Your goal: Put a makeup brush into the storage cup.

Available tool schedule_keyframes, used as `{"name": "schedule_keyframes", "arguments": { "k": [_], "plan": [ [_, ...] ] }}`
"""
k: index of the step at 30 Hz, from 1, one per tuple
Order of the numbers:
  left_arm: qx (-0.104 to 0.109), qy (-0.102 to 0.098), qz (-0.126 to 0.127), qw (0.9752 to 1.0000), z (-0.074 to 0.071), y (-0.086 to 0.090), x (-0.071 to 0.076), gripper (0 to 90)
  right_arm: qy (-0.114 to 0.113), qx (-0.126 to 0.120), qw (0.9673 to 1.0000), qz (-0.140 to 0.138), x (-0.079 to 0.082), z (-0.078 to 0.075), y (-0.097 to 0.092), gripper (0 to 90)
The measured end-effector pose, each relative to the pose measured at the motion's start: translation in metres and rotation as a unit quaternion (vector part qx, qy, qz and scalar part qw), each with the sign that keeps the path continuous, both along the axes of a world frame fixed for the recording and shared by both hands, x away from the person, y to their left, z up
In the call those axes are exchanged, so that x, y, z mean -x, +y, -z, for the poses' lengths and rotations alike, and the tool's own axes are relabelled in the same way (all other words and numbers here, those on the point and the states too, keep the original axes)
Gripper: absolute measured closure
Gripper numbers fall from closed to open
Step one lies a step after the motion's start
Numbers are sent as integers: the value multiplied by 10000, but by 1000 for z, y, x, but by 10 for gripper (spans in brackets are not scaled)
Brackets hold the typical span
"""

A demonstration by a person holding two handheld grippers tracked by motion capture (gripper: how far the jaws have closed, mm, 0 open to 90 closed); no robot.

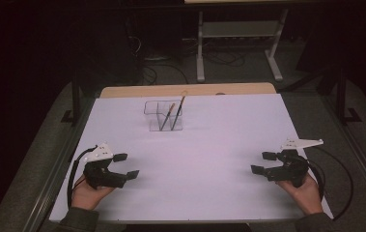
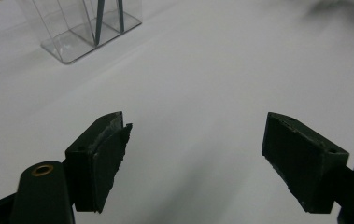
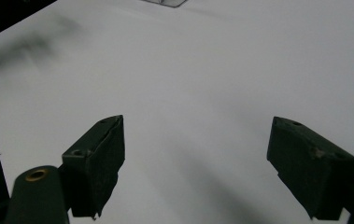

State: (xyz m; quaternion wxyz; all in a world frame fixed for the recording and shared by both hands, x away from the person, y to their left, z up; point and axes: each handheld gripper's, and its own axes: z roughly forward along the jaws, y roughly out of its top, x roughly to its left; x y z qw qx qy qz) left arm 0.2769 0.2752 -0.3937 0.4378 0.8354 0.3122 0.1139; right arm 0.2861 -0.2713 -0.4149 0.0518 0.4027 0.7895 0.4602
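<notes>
A clear plastic holder stands at the far middle of the white table, with two thin brushes leaning inside it. The same holder sits at the upper left of the left gripper view. My left gripper rests near the table's front left, held in a hand, open with nothing between its jaws. My right gripper is at the front right, also hand-held, open and holding nothing. Both jaw pairs spread wide over bare white surface.
A wooden strip runs along the table's far edge. Beyond it stands a white metal frame on dark floor with cables. Black cables trail from each gripper. Table edges lie close to both hands.
</notes>
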Motion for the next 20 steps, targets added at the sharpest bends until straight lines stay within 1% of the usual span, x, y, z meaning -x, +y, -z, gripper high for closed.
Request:
{"name": "schedule_keyframes", "arguments": {
  "k": [8,9,10,14,17,19,20],
  "plan": [
    [-11,15,12,10000,1,-1,0,210,-8,-67,9999,75,6,4,-6,185],
    [-17,15,11,10000,1,-1,0,210,12,-72,9999,71,7,4,-6,185],
    [-12,13,9,10000,1,-1,1,210,-15,-61,10000,52,7,4,-6,185],
    [-19,18,23,10000,1,-1,1,210,-19,-41,10000,61,10,4,-6,185],
    [-22,28,39,10000,1,-2,0,210,-87,-37,9999,40,11,5,-5,185],
    [-35,19,51,10000,2,-2,0,210,-85,-33,10000,37,13,6,-4,185],
    [-4,48,31,10000,3,-3,0,210,-84,-45,9999,38,13,6,-4,185]
  ]
}}
